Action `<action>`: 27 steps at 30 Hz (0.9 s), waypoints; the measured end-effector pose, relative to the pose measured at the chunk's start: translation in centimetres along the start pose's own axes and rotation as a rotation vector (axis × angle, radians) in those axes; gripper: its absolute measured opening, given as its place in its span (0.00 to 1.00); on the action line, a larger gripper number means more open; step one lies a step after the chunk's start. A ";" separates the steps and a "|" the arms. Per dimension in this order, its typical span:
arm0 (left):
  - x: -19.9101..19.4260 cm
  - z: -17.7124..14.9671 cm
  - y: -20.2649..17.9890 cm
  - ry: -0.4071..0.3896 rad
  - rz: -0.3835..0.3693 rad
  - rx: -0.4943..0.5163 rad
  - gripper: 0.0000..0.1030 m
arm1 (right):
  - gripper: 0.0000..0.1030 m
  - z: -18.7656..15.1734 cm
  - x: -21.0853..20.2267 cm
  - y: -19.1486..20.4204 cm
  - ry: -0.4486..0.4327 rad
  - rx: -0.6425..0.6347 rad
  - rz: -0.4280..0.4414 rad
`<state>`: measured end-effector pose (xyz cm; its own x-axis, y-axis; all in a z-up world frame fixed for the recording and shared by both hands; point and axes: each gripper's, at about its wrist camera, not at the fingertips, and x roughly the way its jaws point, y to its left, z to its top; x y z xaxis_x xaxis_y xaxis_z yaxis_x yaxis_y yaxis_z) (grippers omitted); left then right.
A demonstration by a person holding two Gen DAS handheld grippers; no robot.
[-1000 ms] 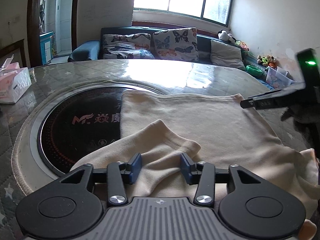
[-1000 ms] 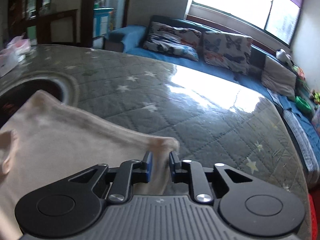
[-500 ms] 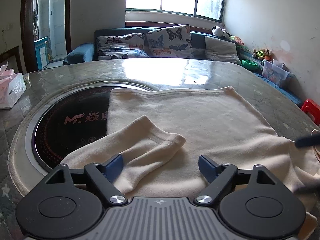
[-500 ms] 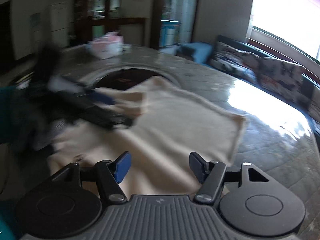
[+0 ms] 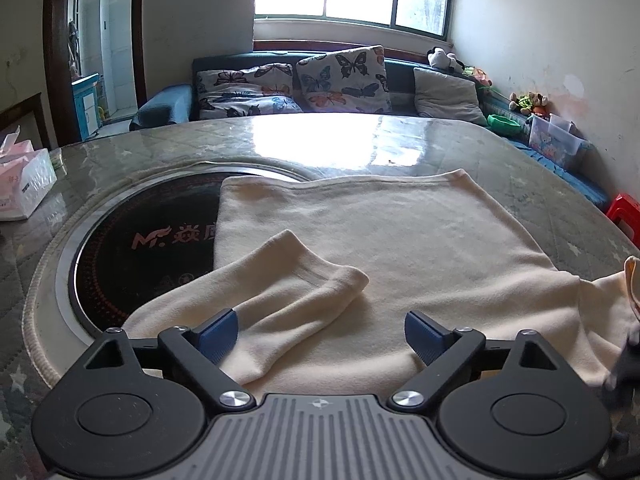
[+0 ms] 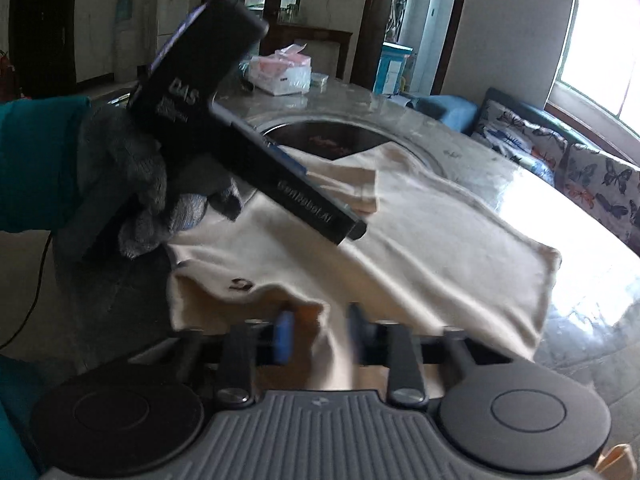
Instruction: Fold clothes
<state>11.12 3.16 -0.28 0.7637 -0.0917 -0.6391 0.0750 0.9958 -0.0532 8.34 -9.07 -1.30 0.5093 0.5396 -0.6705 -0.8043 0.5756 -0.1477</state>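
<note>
A cream T-shirt (image 5: 380,240) lies spread on the round table, one sleeve (image 5: 288,296) folded in over the body. My left gripper (image 5: 320,336) hovers open and empty just above the near edge of the shirt, by that sleeve. In the right wrist view the same shirt (image 6: 420,240) shows from the side, with the left gripper (image 6: 352,232) held above it by a gloved hand. My right gripper (image 6: 322,336) is blurred, its jaws narrowed around the shirt's near edge; whether they pinch the cloth is unclear.
A black round hotplate (image 5: 136,248) is set in the table's middle, partly under the shirt. A tissue box (image 5: 24,184) stands at the table's left. A sofa with butterfly cushions (image 5: 340,80) is behind the table. A red stool (image 5: 624,212) stands at the right.
My left gripper opened, let go of the sleeve and drew back. My right gripper let go of the far corner, swung round to the shirt's near side and its jaws have narrowed there.
</note>
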 end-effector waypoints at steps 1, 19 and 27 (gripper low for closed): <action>-0.1 0.0 0.0 -0.002 0.002 0.001 0.90 | 0.06 -0.1 0.0 0.2 -0.001 -0.006 0.004; -4.1 -0.8 -1.1 -0.090 0.017 0.044 0.91 | 0.23 -1.6 -2.6 2.5 -0.012 -0.010 0.102; -6.1 -3.0 -2.6 -0.113 -0.032 0.097 0.91 | 0.45 -2.8 -4.8 -1.7 -0.087 0.221 -0.034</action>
<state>4.35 1.14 1.39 0.8270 -0.1287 -0.5473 0.1579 0.9874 0.0063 6.36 -14.34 0.18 0.5671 0.5631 -0.6010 -0.7044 0.7098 0.0004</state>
